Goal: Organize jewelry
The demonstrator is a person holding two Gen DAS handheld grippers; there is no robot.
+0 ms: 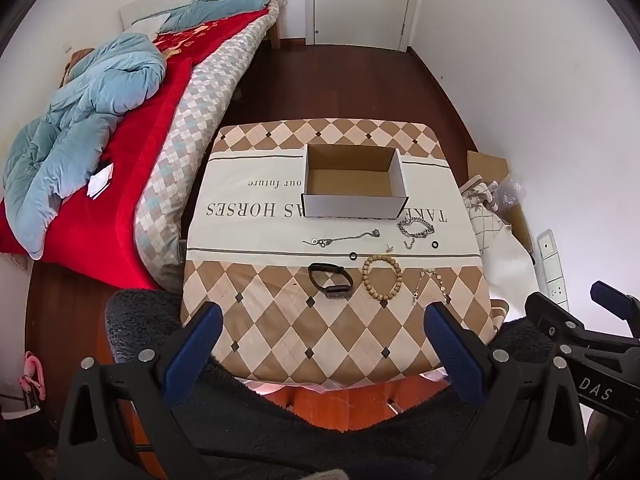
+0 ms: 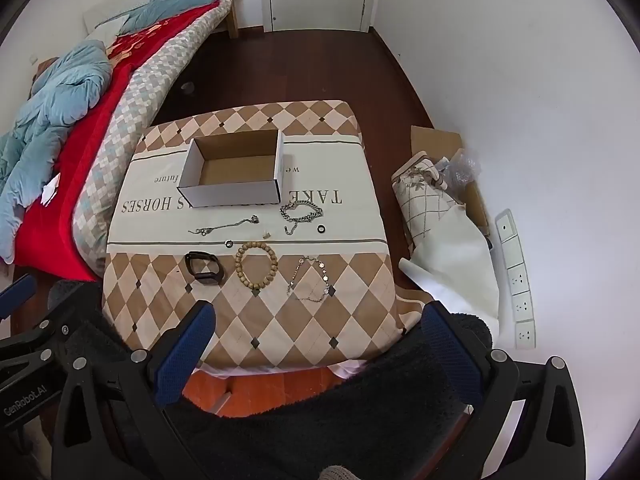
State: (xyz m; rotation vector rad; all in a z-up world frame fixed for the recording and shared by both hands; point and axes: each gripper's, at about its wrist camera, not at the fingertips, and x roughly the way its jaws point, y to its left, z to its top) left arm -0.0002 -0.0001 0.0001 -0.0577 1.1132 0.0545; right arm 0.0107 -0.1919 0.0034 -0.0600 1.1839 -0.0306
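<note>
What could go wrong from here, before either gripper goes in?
1. The small black ring lies flat on the soft patterned cloth; wide jaws may pinch fabric or flick it away.
2. The thin silver chain necklace lies stretched out, so a mid-chain grasp may leave ends dangling outside the open cardboard box.
3. The chunky silver link bracelet sits close to the box wall, so a gripper may bump the box.

- The cardboard box point(image 1: 354, 178) hid the middle letters of the tablecloth's point(image 1: 248, 216) printed line, ahead of our left gripper point(image 1: 328, 344).
- We could not tell what the small piece point(image 2: 267, 235) was, ahead of our right gripper point(image 2: 320, 344).
- The bed point(image 2: 48, 128) was cut off at the left edge.
</note>
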